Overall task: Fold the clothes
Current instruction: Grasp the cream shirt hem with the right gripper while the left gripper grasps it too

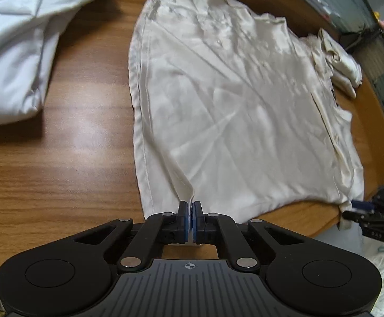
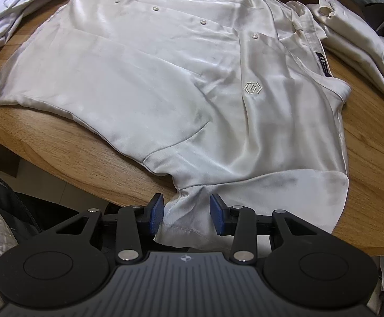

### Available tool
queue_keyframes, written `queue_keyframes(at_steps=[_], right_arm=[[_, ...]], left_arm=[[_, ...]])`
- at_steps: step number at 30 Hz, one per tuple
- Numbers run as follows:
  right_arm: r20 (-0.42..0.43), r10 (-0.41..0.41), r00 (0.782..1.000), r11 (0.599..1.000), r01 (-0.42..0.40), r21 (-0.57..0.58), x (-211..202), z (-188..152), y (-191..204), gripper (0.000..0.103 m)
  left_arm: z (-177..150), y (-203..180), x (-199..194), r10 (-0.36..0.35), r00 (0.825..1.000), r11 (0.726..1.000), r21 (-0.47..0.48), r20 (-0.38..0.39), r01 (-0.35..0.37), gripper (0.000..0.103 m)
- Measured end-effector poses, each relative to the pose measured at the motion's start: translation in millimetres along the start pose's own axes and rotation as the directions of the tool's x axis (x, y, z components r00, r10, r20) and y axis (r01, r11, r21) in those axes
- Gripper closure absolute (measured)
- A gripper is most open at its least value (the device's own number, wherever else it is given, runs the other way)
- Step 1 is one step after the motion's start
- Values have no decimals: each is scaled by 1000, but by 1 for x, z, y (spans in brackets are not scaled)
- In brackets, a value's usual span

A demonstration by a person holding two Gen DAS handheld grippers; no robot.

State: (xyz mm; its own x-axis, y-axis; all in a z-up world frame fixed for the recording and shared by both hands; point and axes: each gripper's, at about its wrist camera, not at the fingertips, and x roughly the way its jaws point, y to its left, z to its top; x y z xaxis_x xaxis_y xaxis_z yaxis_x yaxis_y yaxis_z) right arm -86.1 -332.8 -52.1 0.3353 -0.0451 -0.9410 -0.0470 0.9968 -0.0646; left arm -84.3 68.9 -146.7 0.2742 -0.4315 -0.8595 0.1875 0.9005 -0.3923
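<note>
Finding one: the cream satin shirt (image 2: pixel 165 79) lies spread across the wooden bench (image 2: pixel 371 185), front side up, buttons and chest emblem (image 2: pixel 253 89) showing. The body is flat apart from shallow creases. I judge that no fold has yet been made in it; a short sleeve hangs over the bench's near edge.

Finding two: my left gripper (image 1: pixel 191 212) has its fingers pressed together on a raised ridge of the shirt's hem edge, pinching a thin fold of cloth between the blue pads. That corner is secured.

Finding three: my right gripper (image 2: pixel 186 212) has its fingers spread, one on each side of the overhanging sleeve. The left pad appears to touch the cloth; the right one stands clear. Nothing is gripped here yet.

Finding four: a folded cream garment (image 2: pixel 355 42) sits at the far right of the bench, close beside the collar, and a white garment pile (image 1: pixel 20 39) sits at the far left. Whether the white pile is finished work I cannot tell.

Assessment: this shirt stands at the opening step. One grasp made, the second pending; every fold of the body and sleeves remains, then placing it with the folded pieces.
</note>
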Motion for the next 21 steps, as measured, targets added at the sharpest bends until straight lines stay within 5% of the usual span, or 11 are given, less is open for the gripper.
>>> queue_keyframes(at_steps=[5, 15, 21], right_arm=[[-15, -2, 1000, 1000, 2, 15, 1, -6, -1, 101], [-76, 48, 996, 999, -48, 5, -7, -20, -4, 102], [-25, 57, 998, 998, -57, 30, -28, -15, -28, 88]], left_arm=[[-6, 1, -13, -35, 999, 998, 59, 8, 34, 99], [-39, 7, -11, 4, 993, 988, 156, -120, 15, 98], [-33, 1, -25, 81, 995, 989, 131, -66, -72, 88]])
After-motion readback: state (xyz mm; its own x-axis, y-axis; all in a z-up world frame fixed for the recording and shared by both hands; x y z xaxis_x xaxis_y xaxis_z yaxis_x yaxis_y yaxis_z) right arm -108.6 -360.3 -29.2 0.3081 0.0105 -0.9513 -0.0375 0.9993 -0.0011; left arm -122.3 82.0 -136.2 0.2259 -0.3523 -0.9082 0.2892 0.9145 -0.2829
